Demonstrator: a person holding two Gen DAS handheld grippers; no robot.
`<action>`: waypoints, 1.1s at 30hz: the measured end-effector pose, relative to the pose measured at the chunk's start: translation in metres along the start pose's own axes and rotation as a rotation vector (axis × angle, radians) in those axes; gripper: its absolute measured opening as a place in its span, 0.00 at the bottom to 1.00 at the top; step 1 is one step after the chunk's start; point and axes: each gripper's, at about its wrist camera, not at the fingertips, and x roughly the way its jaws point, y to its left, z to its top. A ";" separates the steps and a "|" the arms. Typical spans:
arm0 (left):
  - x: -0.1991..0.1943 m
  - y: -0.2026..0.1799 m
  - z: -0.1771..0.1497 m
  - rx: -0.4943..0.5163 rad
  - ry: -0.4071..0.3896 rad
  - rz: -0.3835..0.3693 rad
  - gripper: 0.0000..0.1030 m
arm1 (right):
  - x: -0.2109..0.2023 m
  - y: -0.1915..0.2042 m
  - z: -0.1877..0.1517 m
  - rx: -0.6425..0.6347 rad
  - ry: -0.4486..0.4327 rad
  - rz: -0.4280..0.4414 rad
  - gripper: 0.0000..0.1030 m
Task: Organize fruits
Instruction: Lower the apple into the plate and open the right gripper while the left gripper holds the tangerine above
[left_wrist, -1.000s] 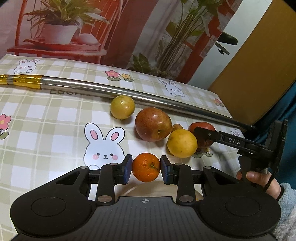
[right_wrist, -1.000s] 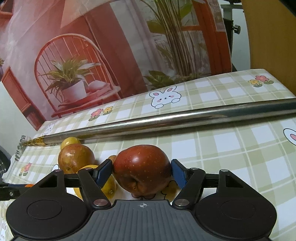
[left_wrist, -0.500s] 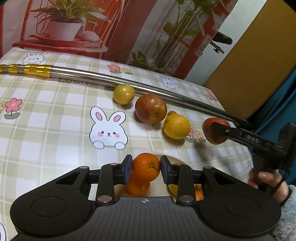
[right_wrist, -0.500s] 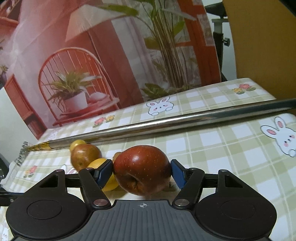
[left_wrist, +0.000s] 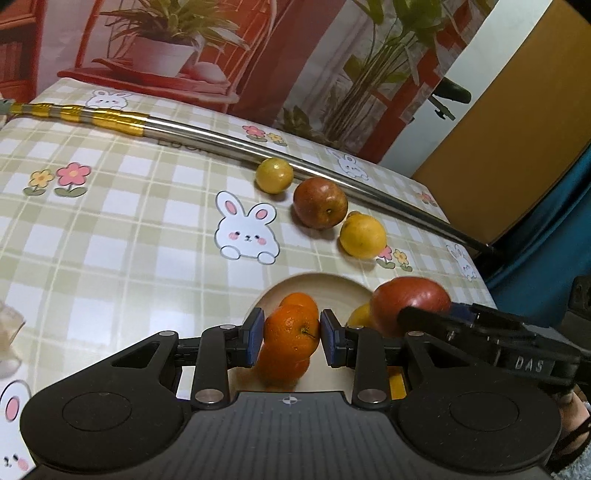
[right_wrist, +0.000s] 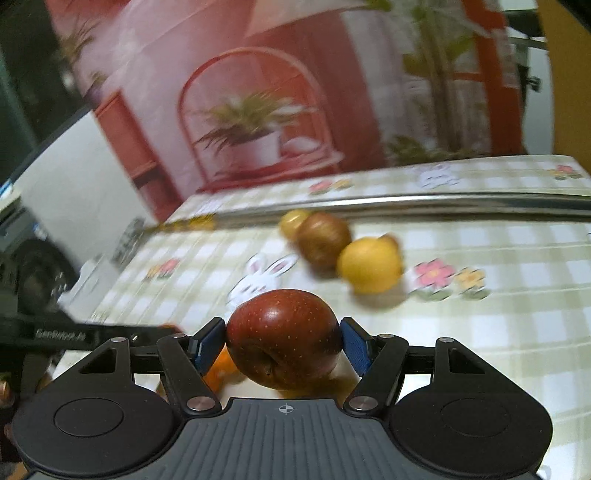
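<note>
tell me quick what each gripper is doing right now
left gripper: closed on an orange, over the plate.
right gripper: closed on a red apple.

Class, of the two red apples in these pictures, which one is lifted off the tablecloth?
The darker red apple clamped in the right gripper; the other apple sits on the tablecloth.

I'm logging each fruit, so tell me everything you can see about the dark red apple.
The dark red apple is glossy, speckled with pale dots, tilted so its dimpled end faces the camera. The right tongs grip it, blue pads pressing both sides. It hangs above the pale plate, clear of the table.
</note>
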 end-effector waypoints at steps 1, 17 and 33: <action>-0.002 0.001 -0.003 0.000 -0.001 0.002 0.34 | 0.001 0.007 -0.003 -0.008 0.012 0.007 0.62; -0.013 0.003 -0.019 -0.002 0.001 0.006 0.34 | 0.025 0.038 -0.035 -0.057 0.136 -0.021 0.62; -0.012 0.000 -0.021 0.007 0.017 0.028 0.34 | 0.026 0.043 -0.041 -0.072 0.144 -0.011 0.64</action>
